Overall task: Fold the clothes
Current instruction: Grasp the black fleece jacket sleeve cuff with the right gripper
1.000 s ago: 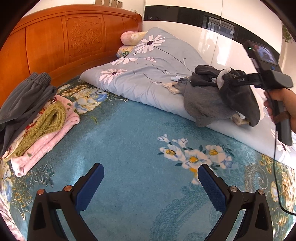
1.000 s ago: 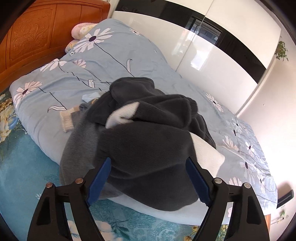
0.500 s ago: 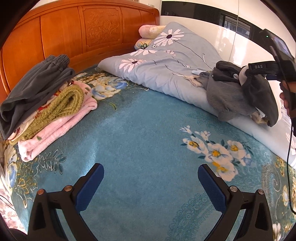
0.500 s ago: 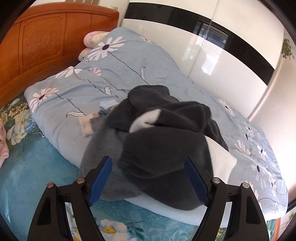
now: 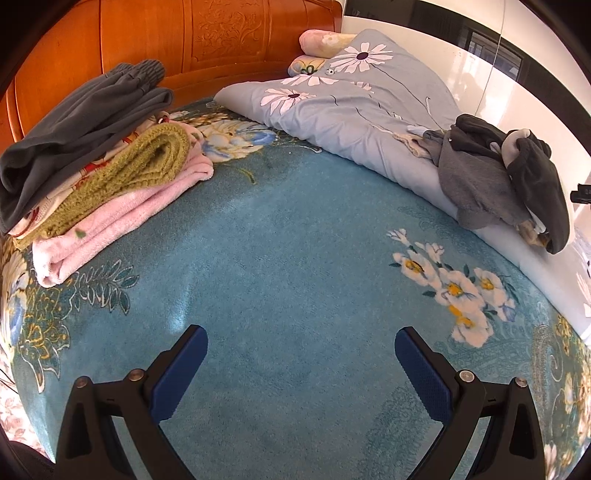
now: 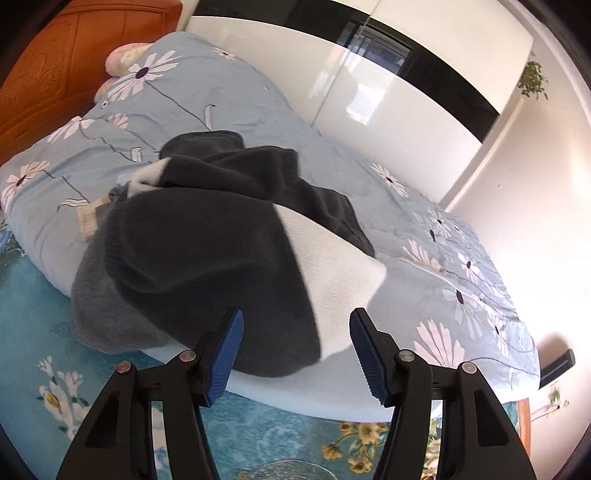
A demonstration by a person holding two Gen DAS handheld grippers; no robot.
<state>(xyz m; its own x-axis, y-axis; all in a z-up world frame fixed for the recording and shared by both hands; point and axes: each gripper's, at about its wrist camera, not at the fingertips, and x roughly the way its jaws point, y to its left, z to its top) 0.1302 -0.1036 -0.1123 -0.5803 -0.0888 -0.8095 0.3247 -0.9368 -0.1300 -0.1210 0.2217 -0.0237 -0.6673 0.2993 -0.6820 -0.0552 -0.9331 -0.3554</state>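
The dark sweater (image 6: 207,266) lies in a loose heap on the near edge of the blue daisy-print duvet (image 6: 229,96), bunched rather than flat: charcoal knit makes up most of it, a broad white panel (image 6: 332,273) shows on its right side, and a small white patch peeks out near the top of the pile. Under it and spilling to the left is a lighter gray garment (image 6: 107,314), its lower edge hanging over the duvet's rim toward the teal floral bedspread (image 6: 33,306); a cream ribbed cuff (image 6: 86,219) sticks out just beside it. The right gripper (image 6: 295,332) sits right at the sweater's lower edge with its blue-padded fingers (image 6: 225,350) parted to about a middling gap, the dark and white knit lying between and just beyond the tips; whether the pads touch the cloth I cannot tell, and nothing is pinched. From the left wrist view the same heap (image 5: 517,177) shows far off to the right on the duvet's edge. The left gripper (image 5: 301,354) hovers over the bare teal bedspread (image 5: 295,258) with its fingers (image 5: 181,369) spread wide and holding nothing. Off to the left, by the carved orange headboard (image 5: 207,33), stands a stack of folded things: a gray garment (image 5: 74,122) on top, an olive knit (image 5: 140,162) below it, and a pink fleece (image 5: 110,218) at the bottom. Pillows (image 5: 321,40) rest at the head of the duvet.
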